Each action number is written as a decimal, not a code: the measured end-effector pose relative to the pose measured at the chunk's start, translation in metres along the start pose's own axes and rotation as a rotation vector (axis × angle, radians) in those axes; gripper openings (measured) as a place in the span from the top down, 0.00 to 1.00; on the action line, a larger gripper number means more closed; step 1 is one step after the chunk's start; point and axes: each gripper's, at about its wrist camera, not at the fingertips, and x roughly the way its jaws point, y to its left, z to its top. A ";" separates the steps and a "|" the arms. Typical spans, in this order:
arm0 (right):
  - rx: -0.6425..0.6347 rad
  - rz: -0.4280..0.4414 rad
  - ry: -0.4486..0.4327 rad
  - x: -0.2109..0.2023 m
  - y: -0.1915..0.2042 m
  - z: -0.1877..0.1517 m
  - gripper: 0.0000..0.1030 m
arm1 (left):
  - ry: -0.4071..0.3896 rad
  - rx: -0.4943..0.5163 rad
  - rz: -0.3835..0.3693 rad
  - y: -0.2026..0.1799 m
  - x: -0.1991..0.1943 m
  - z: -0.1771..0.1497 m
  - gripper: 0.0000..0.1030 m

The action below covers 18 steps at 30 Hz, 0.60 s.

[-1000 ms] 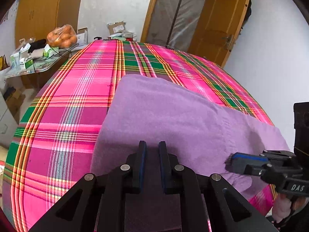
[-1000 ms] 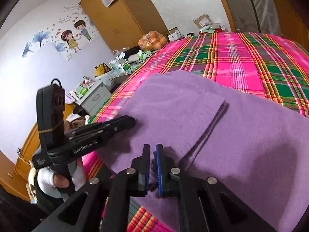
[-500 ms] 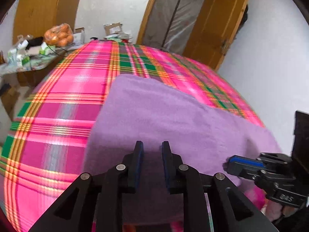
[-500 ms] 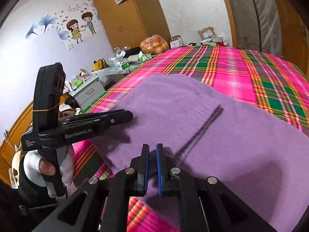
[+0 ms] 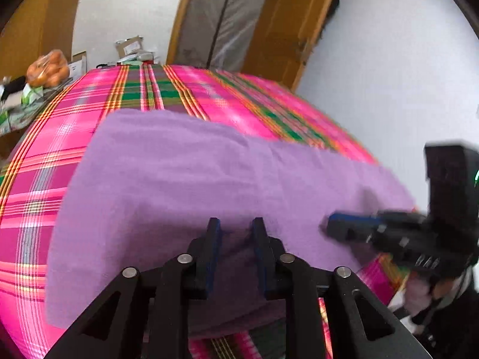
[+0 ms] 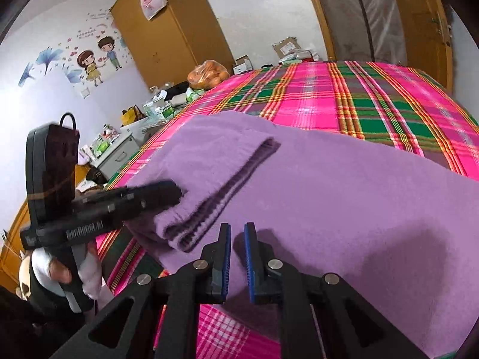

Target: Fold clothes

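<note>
Right wrist view: the bed [image 6: 374, 101], spread with a pink plaid sheet, carries the purple garment [image 6: 344, 185] flat across its near edge, one side already doubled over in layers, likely so the next fold lands square. The left hand-held gripper [image 5: 235, 227] and right hand-held gripper [image 6: 237, 230] are both opening narrowly just above the cloth, gripping nothing.

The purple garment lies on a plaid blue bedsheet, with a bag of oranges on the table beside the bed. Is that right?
Not quite: the bedsheet is plaid pink, not blue, as the right wrist view shows. The purple garment does lie on it, and the bag of oranges sits on the table beside the bed.
</note>
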 end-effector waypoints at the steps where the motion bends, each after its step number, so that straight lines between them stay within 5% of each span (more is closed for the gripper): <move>1: 0.012 -0.001 -0.002 0.000 -0.003 0.000 0.91 | -0.006 0.009 0.009 -0.002 -0.001 0.001 0.78; 6: 0.102 -0.039 -0.054 -0.019 -0.032 0.002 0.84 | -0.021 -0.020 -0.021 -0.002 -0.004 0.011 0.78; 9: 0.205 -0.076 -0.104 -0.037 -0.063 0.001 0.65 | -0.040 -0.005 -0.032 -0.006 -0.005 0.018 0.78; 18: 0.496 -0.247 -0.286 -0.123 -0.167 -0.013 0.63 | -0.011 -0.008 -0.047 -0.012 0.012 0.021 0.77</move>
